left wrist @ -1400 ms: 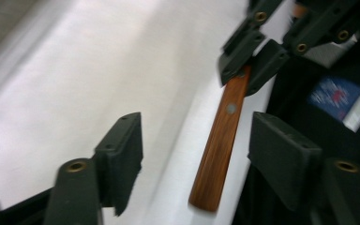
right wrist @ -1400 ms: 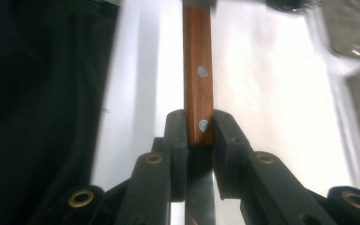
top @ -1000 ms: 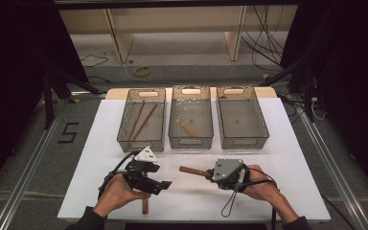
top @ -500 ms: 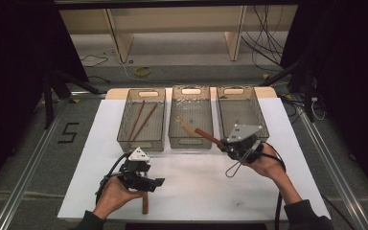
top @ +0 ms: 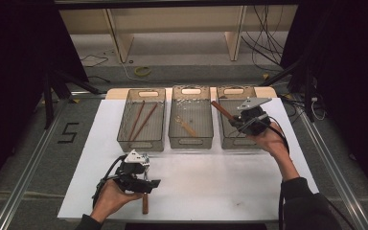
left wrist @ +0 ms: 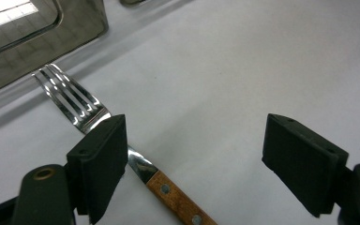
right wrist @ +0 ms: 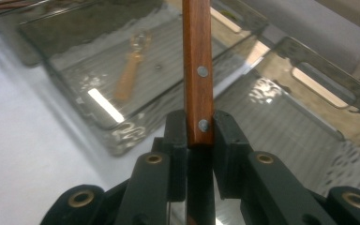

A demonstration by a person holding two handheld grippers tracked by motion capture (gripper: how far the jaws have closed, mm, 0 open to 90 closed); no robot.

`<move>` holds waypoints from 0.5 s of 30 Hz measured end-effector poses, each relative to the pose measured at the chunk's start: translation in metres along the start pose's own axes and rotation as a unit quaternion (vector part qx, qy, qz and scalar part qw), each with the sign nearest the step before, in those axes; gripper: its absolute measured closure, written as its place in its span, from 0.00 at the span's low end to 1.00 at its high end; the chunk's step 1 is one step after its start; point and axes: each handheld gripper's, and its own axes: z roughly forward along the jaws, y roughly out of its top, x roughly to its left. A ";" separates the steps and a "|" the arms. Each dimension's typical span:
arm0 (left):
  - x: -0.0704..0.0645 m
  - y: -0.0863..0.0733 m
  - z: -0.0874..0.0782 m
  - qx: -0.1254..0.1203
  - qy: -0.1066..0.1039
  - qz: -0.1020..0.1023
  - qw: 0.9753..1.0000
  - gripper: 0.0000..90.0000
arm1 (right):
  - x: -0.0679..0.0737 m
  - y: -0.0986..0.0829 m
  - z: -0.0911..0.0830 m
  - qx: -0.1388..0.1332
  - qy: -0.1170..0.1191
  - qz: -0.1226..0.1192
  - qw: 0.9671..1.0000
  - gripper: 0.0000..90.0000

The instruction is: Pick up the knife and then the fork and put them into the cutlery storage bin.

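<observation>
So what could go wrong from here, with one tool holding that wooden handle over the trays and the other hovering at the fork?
The right gripper pinches the wooden handle only near its end, so the piece might pivot or slip before it is over the right tray.

The left gripper is open with the fork beside one jaw, not centred; closing now could push the fork aside across the table rather than grip it.

High view: fixed above the person's side, facing forward and down over the whole tabletop (top: pixel 196 191). Left gripper view: close and low, looking along its tongs at the fork (left wrist: pixel 82 110). Right gripper view: close, facing the middle bin (right wrist: pixel 98 117), shared with the high view (top: pixel 190 139).
</observation>
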 end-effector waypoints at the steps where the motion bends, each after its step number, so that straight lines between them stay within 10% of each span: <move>1: 0.001 -0.001 0.000 -0.001 0.000 -0.002 1.000 0.24 | -0.003 0.001 0.001 0.003 -0.004 0.006 1.000 0.87; 15: 0.006 -0.009 -0.004 -0.004 0.009 -0.014 1.000 0.24 | -0.036 0.015 0.031 0.030 -0.039 0.061 0.997 0.87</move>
